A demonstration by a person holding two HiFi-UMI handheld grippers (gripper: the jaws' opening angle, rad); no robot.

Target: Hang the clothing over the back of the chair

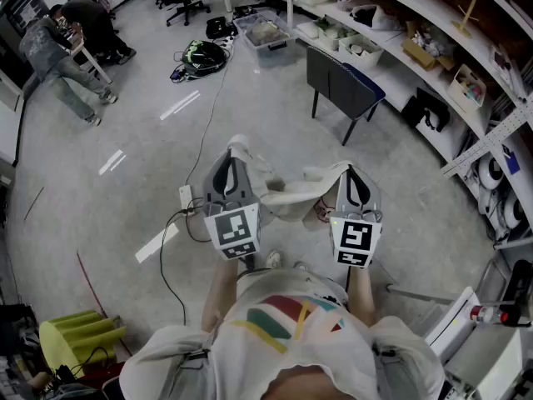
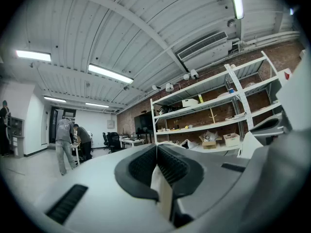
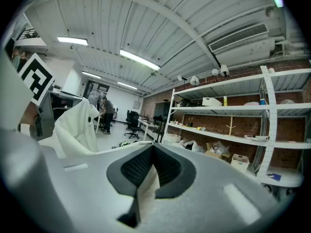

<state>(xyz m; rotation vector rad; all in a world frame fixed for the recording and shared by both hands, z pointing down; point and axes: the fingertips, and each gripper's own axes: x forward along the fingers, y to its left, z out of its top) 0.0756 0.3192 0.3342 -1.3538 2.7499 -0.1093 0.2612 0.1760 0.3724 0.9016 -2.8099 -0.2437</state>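
**White garment gripped at both ends, not yet at the chair**

The white garment (image 1: 287, 192) sags in a loose span between the two tools. It is well short of the dark chair (image 1: 343, 87), on the person's side of it, and nothing lies over the chair's back. I judge the pick-up done, with the carry across and the draping all left to do. The left gripper (image 1: 232, 158) has its jaws closed tight on one edge, and its own view shows a white fold pinched between the ridged black pads (image 2: 177, 166). The right gripper (image 1: 355, 175) is clamped the same way on the other edge, the one nearer the chair. Behind the chair stand white shelves (image 1: 433, 36), and two people (image 1: 71, 36) work well off to its left.
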